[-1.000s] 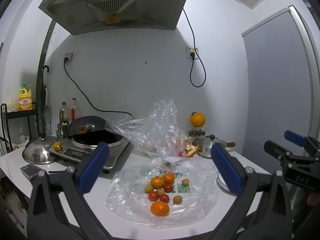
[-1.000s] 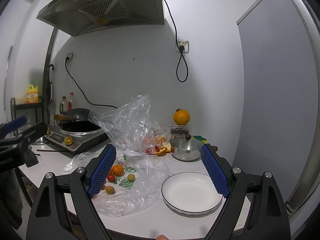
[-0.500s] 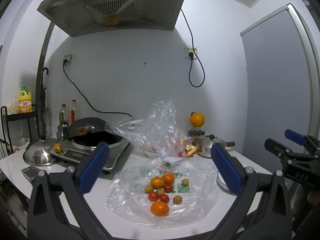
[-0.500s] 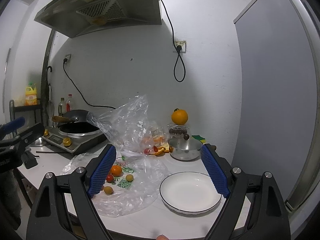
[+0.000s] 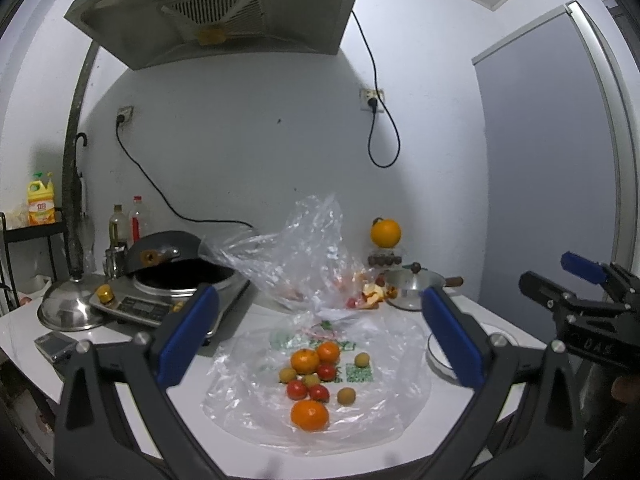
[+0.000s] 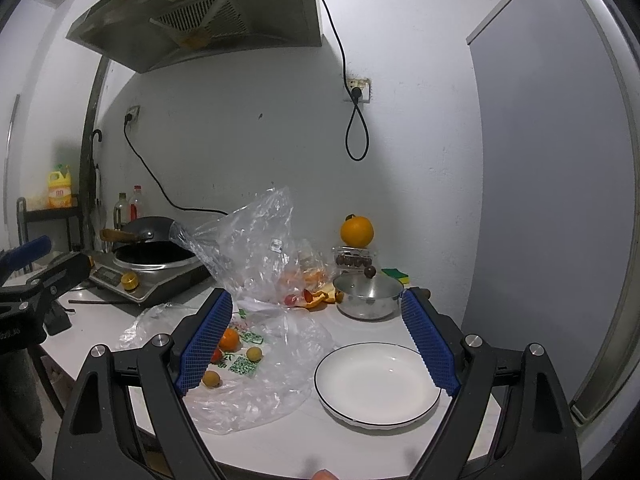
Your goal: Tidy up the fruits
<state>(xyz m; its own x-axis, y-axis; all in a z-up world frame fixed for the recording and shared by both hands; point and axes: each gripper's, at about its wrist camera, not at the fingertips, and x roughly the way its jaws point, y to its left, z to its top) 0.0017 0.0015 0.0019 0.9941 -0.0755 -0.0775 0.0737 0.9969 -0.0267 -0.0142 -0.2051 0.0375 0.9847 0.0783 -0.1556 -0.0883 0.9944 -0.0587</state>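
Observation:
A flat clear plastic bag on the white counter carries a loose pile of fruit: oranges, small red tomatoes and several yellow-brown round fruits. My left gripper hovers above and in front of this pile, open and empty. An empty white plate with a dark rim sits right of the bag. My right gripper hangs open over the plate's near-left side, holding nothing. The right gripper also shows at the right edge of the left wrist view.
A crumpled clear bag with fruit and peel stands behind the pile. A lidded steel pot, a big orange on a box, an induction cooker with a wok, a steel lid and bottles line the back.
Both views have shifted only slightly; the grippers stay open and the fruit has not moved.

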